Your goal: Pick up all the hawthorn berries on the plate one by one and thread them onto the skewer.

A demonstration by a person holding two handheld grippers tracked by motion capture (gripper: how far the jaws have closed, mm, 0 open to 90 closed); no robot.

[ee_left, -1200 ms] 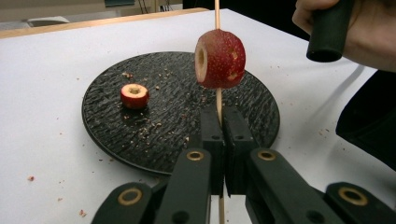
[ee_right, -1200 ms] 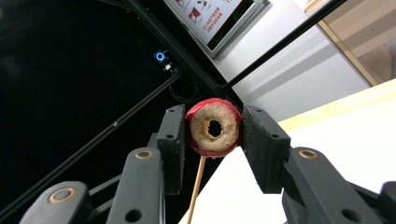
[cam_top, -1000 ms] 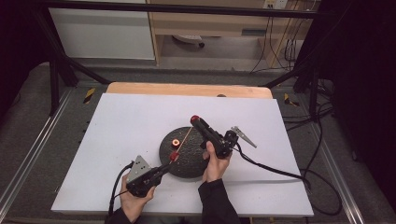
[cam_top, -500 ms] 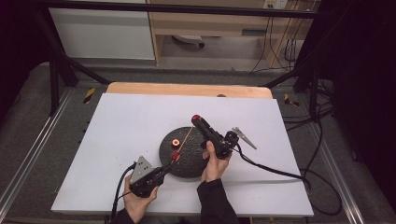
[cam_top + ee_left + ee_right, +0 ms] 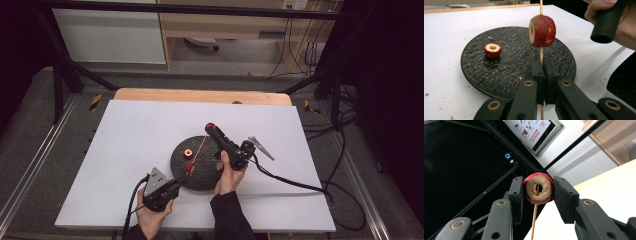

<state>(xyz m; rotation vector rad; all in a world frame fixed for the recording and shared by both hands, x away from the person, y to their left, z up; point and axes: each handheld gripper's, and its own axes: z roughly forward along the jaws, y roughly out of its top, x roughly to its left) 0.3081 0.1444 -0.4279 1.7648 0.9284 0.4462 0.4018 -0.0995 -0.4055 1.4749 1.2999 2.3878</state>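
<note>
Where skewer [image 5: 534, 220] meets fruit [image 5: 538, 188], tip seemingly hidden

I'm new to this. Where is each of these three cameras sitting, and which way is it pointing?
High view: above the person's side, looking forward and down at the white table; both forearms show.
Left gripper view: rides the left gripper, facing the black plate; its fingers clamp a skewer.
Right gripper view: rides the right gripper, tilted upward, fingers around a fruit ring.
All share the skewer.
</note>
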